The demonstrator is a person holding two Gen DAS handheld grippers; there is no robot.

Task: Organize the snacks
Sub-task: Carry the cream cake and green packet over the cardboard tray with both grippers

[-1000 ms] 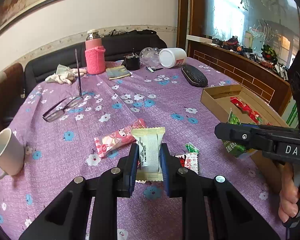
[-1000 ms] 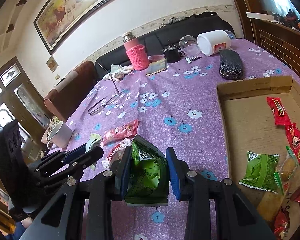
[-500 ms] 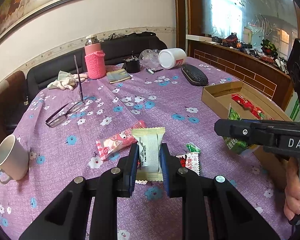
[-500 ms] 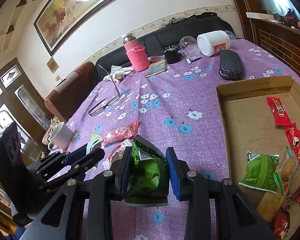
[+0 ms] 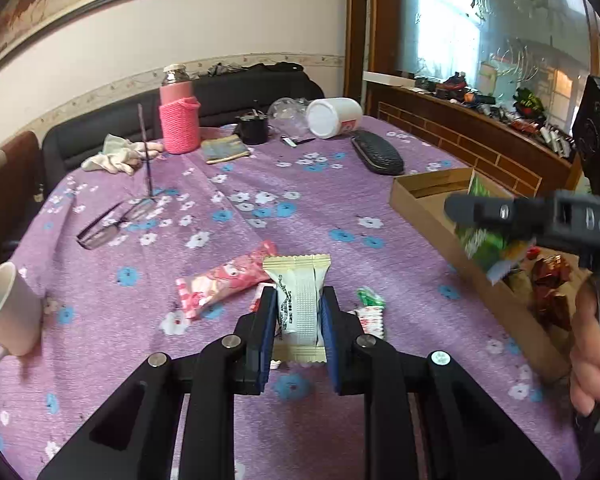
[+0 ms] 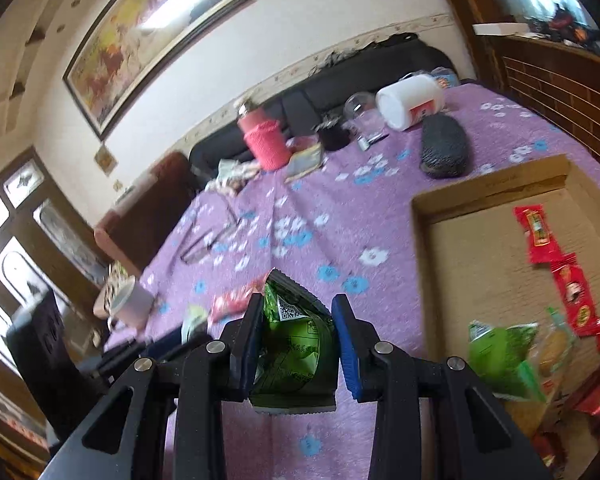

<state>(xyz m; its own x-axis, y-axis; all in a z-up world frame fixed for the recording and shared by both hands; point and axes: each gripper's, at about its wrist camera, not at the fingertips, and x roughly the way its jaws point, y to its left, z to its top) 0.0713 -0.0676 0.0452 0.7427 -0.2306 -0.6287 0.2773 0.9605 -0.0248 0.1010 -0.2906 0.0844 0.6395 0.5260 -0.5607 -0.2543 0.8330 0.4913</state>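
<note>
My left gripper (image 5: 297,320) is shut on a cream-white snack packet (image 5: 299,304), held above the purple flowered tablecloth. My right gripper (image 6: 296,322) is shut on a green snack bag (image 6: 294,354); in the left wrist view that bag (image 5: 485,242) hangs over the near edge of the cardboard box (image 5: 424,200). The box (image 6: 448,248) holds red packets (image 6: 538,232), another green bag (image 6: 500,356) and more snacks. A pink packet (image 5: 224,284) and a small red-white-green packet (image 5: 370,312) lie on the cloth.
A white mug (image 5: 4,312) stands at the left edge. Glasses (image 5: 112,222), a pink-sleeved bottle (image 5: 179,124), a black case (image 5: 378,156), a tipped white jar (image 5: 334,116) and a cloth (image 5: 116,158) lie farther back. A sofa runs behind the table.
My right gripper has lifted and moved toward the box with the green bag. My left gripper has risen slightly, still holding the cream packet.
</note>
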